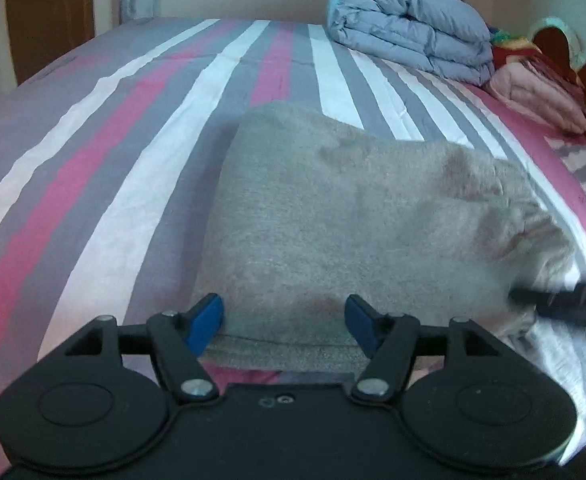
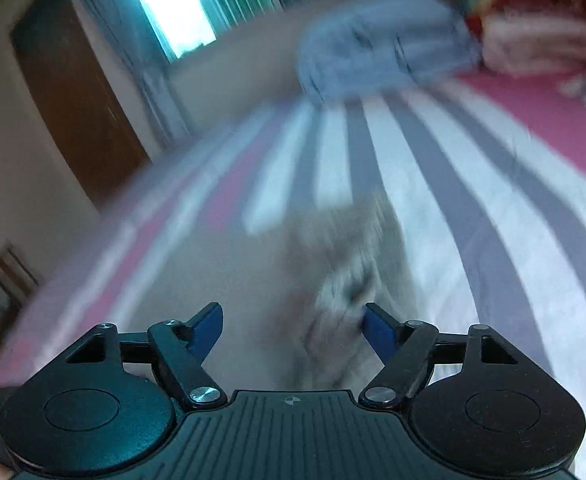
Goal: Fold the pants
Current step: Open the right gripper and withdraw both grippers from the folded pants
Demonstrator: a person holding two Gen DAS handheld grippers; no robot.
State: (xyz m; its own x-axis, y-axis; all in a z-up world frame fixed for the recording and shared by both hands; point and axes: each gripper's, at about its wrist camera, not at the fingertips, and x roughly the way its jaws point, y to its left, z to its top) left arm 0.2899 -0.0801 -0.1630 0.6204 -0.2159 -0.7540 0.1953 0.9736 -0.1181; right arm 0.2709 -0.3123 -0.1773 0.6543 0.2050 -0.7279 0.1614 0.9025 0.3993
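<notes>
Black tongs (image 1: 284,322) with blue pads (image 1: 207,316) and silver screws.

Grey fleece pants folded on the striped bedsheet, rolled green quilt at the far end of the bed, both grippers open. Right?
One thing is wrong: the rolled quilt is pale blue-grey, not green, as the left wrist view shows. Otherwise yes: the grey fleece pants lie folded on the striped bedsheet, and the left gripper and right gripper are open.

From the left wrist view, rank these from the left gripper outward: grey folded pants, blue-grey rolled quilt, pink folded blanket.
1. Grey folded pants: directly ahead of the left gripper, near edge between its open fingers.
2. Pink folded blanket: far right, by the headboard.
3. Blue-grey rolled quilt: top right, against the wall.
Blanket and quilt are close to call.
</notes>
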